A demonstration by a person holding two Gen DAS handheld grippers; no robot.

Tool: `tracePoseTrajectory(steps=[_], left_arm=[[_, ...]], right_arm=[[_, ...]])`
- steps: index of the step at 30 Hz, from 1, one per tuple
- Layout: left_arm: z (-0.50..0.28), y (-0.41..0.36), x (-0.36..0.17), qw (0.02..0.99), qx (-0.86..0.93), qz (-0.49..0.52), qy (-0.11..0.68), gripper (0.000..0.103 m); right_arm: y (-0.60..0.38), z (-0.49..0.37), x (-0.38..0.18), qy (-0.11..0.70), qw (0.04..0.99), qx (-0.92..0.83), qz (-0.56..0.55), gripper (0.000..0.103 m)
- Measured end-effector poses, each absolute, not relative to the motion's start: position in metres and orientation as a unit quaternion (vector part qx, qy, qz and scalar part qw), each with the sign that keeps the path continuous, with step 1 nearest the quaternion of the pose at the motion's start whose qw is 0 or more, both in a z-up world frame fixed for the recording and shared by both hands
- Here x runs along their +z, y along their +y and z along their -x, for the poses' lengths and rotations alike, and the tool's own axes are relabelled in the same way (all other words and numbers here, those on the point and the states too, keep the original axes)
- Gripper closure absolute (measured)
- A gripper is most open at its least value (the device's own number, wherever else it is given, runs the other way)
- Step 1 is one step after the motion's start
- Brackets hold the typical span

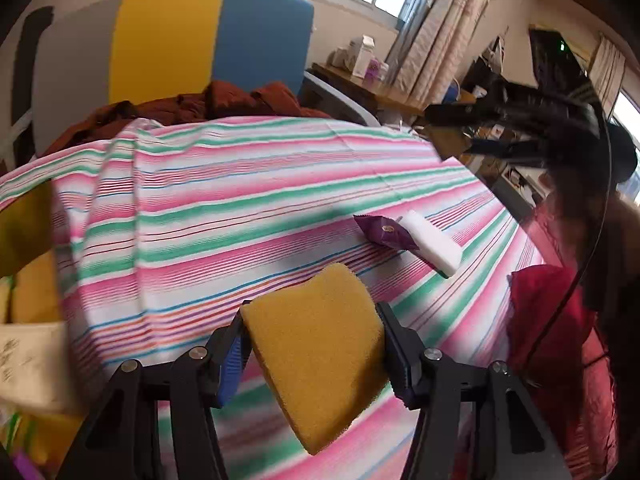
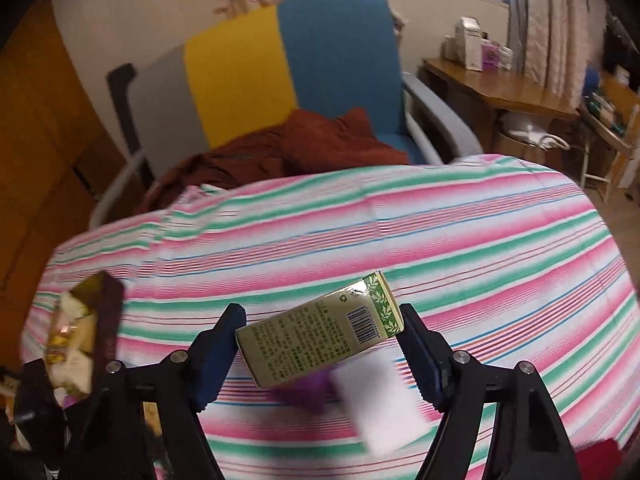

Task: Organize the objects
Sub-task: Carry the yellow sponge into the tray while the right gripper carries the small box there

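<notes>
My left gripper (image 1: 312, 344) is shut on a yellow sponge (image 1: 316, 352) and holds it above the striped tablecloth (image 1: 240, 200). A purple packet (image 1: 386, 234) and a white foam block (image 1: 432, 248) lie side by side on the cloth, ahead and to the right. My right gripper (image 2: 320, 340) is shut on a gold-green carton (image 2: 320, 340), held tilted above the cloth (image 2: 440, 232). Below it the purple packet (image 2: 304, 394) and white block (image 2: 380, 404) show blurred. In the left wrist view the right gripper (image 1: 452, 132) shows at upper right with the carton (image 1: 450, 140).
A grey, yellow and blue armchair (image 1: 168, 40) with a rust-brown cloth (image 1: 224, 104) stands behind the table. Blurred packets (image 2: 80, 328) lie at the table's left edge. A wooden desk (image 2: 500, 88) stands by the curtains. A red bag (image 1: 560, 360) is at the right.
</notes>
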State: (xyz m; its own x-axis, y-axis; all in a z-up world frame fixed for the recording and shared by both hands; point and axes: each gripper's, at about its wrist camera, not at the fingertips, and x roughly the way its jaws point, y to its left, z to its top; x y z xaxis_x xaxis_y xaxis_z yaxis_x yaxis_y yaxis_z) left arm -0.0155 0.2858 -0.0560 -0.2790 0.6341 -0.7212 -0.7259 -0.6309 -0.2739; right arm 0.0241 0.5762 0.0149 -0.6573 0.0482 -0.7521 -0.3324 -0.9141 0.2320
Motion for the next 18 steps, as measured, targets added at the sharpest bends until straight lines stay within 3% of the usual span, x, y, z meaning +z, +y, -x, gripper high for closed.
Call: tracePoseTrajectory(steps=[9, 18], left_arm=[[0.02, 0.182, -0.015, 0.36, 0.85, 0.385, 0.005, 0.043], [0.049, 0.07, -0.009, 0.242, 0.895, 0.37, -0.058, 0.043]], right_arm=[[0.478, -0.011, 0.007, 0.219, 0.01, 0.893, 0.392, 0.026], [0.361, 0.037, -0.001, 0.213, -0.099, 0.879, 0.414, 0.026]])
